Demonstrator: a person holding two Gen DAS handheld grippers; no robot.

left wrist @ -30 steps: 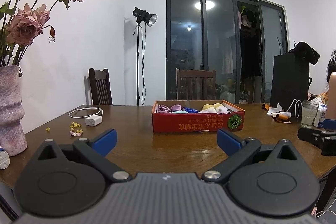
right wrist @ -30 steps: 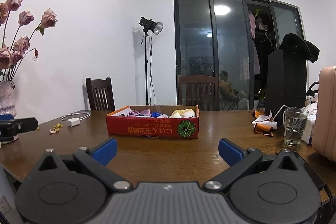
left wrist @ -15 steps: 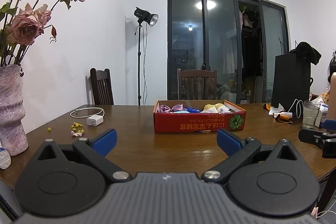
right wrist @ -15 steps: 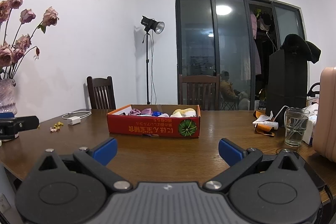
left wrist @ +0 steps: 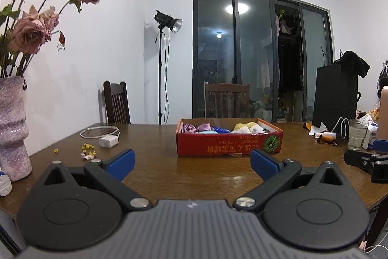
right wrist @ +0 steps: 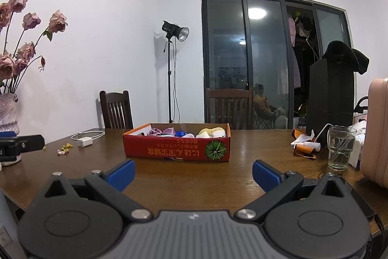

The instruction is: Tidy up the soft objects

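A low red cardboard box (left wrist: 228, 145) stands on the wooden table (left wrist: 194, 176), holding several soft items in purple (left wrist: 191, 128), blue and yellow (left wrist: 245, 126). It also shows in the right wrist view (right wrist: 177, 149). My left gripper (left wrist: 192, 163) is open and empty, a short way in front of the box. My right gripper (right wrist: 193, 172) is open and empty, also short of the box. Each gripper shows at the edge of the other's view: the right one (left wrist: 366, 162), the left one (right wrist: 19, 145).
A pink vase of dried roses (left wrist: 12, 128) stands at the left. A white charger with cable (left wrist: 108, 141) and small petals (left wrist: 87, 153) lie left of the box. A glass of water (right wrist: 340, 147), tubes, a black bag (right wrist: 329, 98) and a pink case (right wrist: 375, 132) are at the right.
Both views have shifted slightly; the box sits a touch further right in each. Both grippers stay open and empty.
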